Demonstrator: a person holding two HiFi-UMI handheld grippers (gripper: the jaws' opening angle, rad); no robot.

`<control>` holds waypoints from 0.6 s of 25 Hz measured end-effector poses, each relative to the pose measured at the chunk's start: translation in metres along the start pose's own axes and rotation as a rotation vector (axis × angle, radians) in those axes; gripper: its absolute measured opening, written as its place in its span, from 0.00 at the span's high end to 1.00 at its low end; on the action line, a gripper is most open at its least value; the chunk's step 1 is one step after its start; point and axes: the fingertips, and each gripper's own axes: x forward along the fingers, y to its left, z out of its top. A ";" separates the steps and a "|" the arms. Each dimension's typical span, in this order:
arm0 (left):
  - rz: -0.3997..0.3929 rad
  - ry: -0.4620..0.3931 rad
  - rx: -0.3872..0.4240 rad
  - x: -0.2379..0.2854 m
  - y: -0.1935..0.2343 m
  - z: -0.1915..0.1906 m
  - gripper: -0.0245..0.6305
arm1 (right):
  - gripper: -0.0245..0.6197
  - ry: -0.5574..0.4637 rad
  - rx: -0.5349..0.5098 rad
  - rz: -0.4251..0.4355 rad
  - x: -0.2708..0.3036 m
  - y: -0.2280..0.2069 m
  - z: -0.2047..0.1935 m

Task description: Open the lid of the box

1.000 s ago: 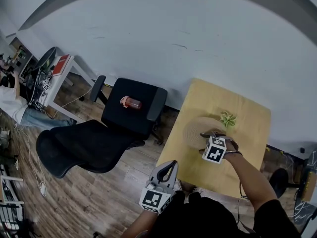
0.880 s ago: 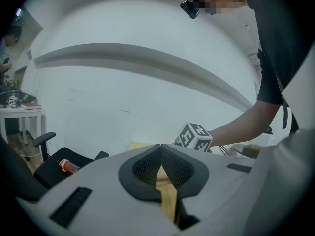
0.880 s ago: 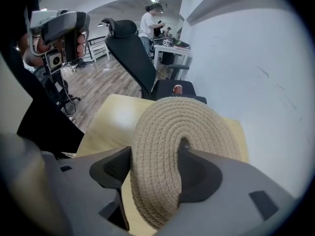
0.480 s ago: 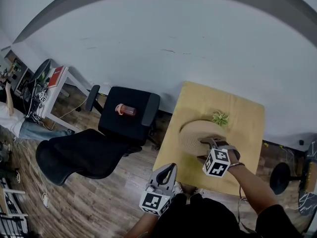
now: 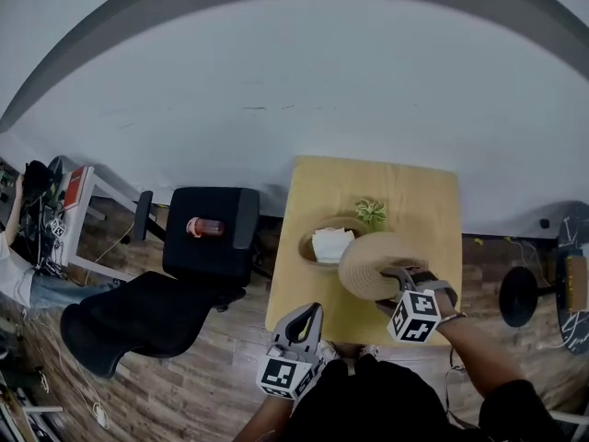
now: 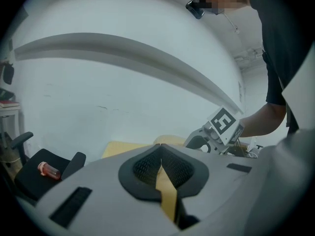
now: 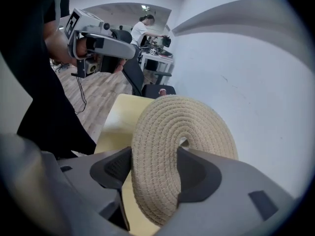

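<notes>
The head view hangs high above the counter's (image 5: 405,191) near edge, looking steeply down toward the wall (image 5: 276,81) behind it. The left gripper view sits low off the counter's near-left corner, facing that wall. The right gripper view, just above the counter and close against the lid (image 7: 172,146) in its jaws, faces left. All three share the counter and the chair (image 5: 207,238) to its left.

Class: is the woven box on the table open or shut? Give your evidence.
Open. The right claw grips the woven lid, held aside of the box, and white contents show inside it.
</notes>
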 end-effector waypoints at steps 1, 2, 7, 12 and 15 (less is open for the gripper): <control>-0.015 0.004 0.002 0.004 -0.005 -0.001 0.93 | 0.49 0.014 0.015 -0.001 -0.002 0.002 -0.012; -0.030 0.008 0.003 0.008 -0.009 -0.001 0.93 | 0.49 0.027 0.031 -0.002 -0.003 0.005 -0.023; -0.102 0.029 0.011 0.028 -0.031 -0.004 0.93 | 0.49 0.066 0.127 -0.001 0.003 0.009 -0.074; -0.131 0.054 0.018 0.042 -0.044 -0.012 0.93 | 0.49 0.106 0.168 0.036 0.019 0.013 -0.114; -0.123 0.075 0.022 0.047 -0.044 -0.015 0.93 | 0.49 0.118 0.188 0.054 0.032 0.018 -0.131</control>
